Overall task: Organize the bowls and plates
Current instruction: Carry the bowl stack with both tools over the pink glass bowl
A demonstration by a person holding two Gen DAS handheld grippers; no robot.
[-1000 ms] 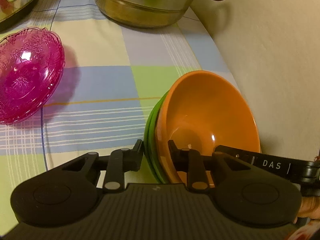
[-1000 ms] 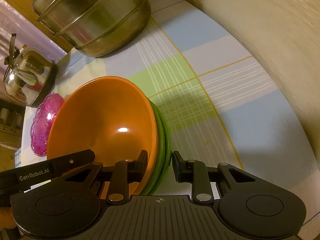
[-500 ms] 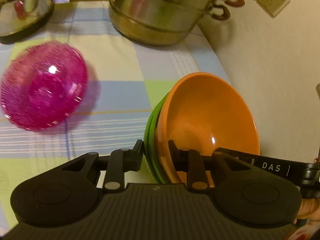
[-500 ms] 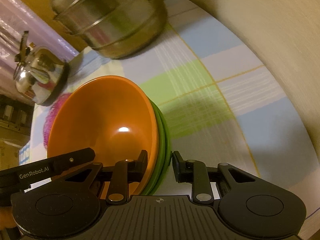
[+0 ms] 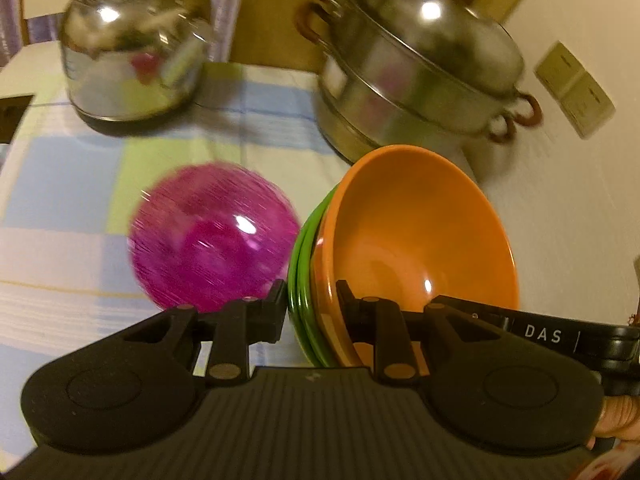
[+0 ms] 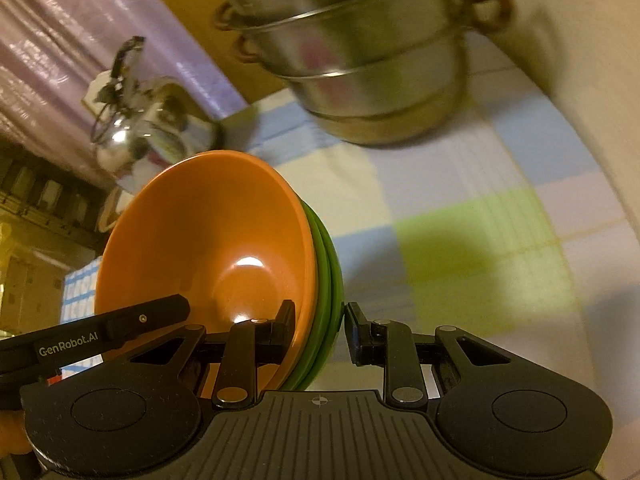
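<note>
Bowls (image 5: 420, 240) nested, pinched at opposite rims by left tongs (image 5: 312, 312) and right tongs (image 6: 318, 326), kept level above counter (image 6: 460, 208).

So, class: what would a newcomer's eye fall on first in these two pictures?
The orange bowl nested in green bowls, pinched at the rims by the left gripper and right gripper. Beside it lies a pink glass bowl; behind stand a steel steamer pot and kettle.

Home dining or kitchen setting: checked tablecloth (image 5: 80, 168), steel kettle (image 5: 132, 48), tiered steamer pot (image 5: 420, 76), wall sockets (image 5: 574, 88).
</note>
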